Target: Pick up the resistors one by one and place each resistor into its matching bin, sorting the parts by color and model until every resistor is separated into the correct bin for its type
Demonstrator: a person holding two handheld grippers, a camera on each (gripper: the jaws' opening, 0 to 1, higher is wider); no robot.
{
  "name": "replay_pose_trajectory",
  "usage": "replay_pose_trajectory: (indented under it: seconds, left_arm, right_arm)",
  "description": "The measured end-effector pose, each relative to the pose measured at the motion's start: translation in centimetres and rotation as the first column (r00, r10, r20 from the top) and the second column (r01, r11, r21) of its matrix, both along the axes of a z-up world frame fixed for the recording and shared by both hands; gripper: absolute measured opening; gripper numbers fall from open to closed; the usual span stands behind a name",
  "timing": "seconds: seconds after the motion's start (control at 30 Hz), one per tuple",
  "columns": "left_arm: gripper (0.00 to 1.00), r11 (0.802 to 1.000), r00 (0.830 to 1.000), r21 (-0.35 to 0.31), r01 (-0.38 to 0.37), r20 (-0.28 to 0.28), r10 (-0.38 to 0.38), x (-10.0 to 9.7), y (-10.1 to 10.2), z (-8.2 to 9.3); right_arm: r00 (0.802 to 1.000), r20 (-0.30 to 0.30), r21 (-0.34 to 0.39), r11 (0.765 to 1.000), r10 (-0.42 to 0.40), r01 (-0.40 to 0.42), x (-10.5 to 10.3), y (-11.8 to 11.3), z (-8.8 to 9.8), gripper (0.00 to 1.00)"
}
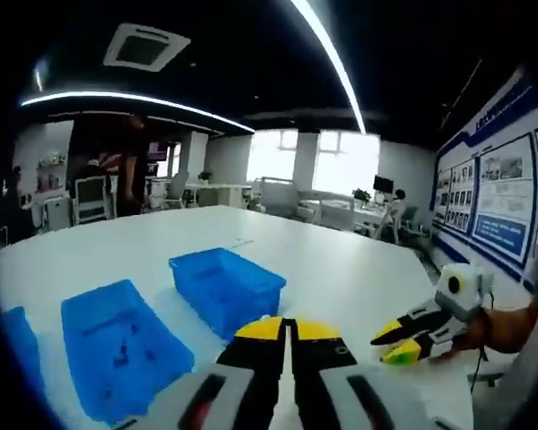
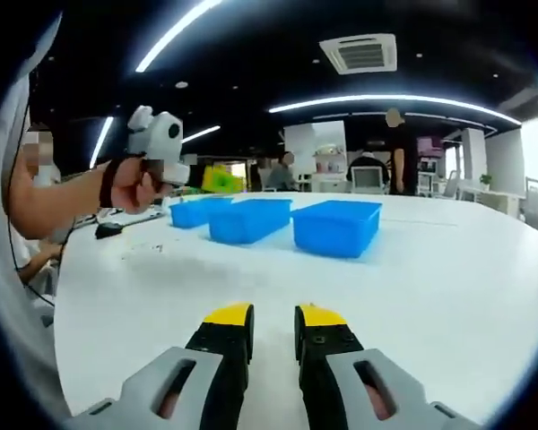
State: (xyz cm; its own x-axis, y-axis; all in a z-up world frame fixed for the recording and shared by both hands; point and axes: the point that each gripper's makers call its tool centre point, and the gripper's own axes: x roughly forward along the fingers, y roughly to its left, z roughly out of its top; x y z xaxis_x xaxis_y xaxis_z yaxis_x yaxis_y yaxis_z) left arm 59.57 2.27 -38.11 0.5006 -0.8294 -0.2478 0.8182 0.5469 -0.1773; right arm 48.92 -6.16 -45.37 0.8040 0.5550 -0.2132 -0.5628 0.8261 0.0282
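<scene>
While both grippers hang above the white counter [image 2: 430, 260], neither one holds anything. In the left gripper view the left gripper [image 1: 287, 330] has its yellow-tipped fingers pressed together, with nothing between them. In the right gripper view the right gripper [image 2: 274, 315] shows a narrow gap between its fingers, also with nothing inside. Three blue bins stand in a row on the counter: the near bin [image 1: 117, 349], the middle bin [image 1: 226, 287] and a third bin [image 1: 18, 345] at the edge of the view. Small dark specks lie in the near bin, perhaps resistors [image 1: 121, 354], but they are too small to be sure. A hand [image 2: 134, 185] holds the left gripper up beside the bins.
</scene>
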Motion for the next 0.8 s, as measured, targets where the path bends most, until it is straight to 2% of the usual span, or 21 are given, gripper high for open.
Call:
replay_pose_trajectory:
  seconds: [0.1, 0.2, 0.3, 0.37, 0.43, 0.63, 0.73, 0.8]
  left_arm:
    - [0.06, 0.999, 0.999, -0.001, -0.042, -0.010, 0.042, 1.7, -2.1, 0.0]
    - [0.06, 0.995, 0.996, 0.067, -0.076, 0.049, 0.073, 3.6, -3.1, 0.2]
    - [0.06, 0.993, 0.996, 0.096, -0.074, 0.063, 0.068, 5.2, -4.6, 0.5]
    - [0.06, 0.985, 0.995, 0.154, -0.072, 0.075, 0.061, 6.4, -5.1, -0.1]
    - [0.06, 0.983, 0.997, 0.169, -0.066, 0.052, 0.058, 8.0, -5.7, -0.5]
    - [0.07, 0.976, 0.997, 0.209, -0.066, 0.060, 0.055, 8.8, -6.2, -0.5]
    - [0.20, 0.977, 0.994, 0.184, -0.107, 0.007, 0.108, 9.1, -5.8, -0.4]
    - [0.21, 0.977, 0.994, 0.183, -0.107, 0.010, 0.107, 9.2, -5.6, -0.4]
  right_arm:
    - [1.000, 0.010, 0.016, 1.000, -0.005, 0.005, 0.0, -0.3, 0.2, 0.21]
    - [1.000, 0.016, 0.033, 0.999, -0.008, 0.008, 0.1, -0.4, 0.4, 0.21]
    - [1.000, 0.019, 0.044, 0.999, -0.010, 0.009, 0.1, -0.5, 0.5, 0.21]
    - [1.000, 0.022, 0.047, 0.999, -0.008, 0.007, 0.1, -0.5, 0.5, 0.21]
    - [1.000, 0.026, 0.047, 0.999, -0.004, 0.002, 0.0, -0.4, 0.6, 0.21]
    - [0.999, 0.039, 0.040, 0.999, -0.002, 0.000, -0.2, -0.5, 0.7, 0.21]
    - [0.999, 0.039, 0.045, 0.999, -0.005, 0.003, -0.2, -0.6, 0.7, 0.21]
    - [0.999, 0.037, 0.047, 0.999, -0.006, 0.004, -0.2, -0.6, 0.7, 0.21]
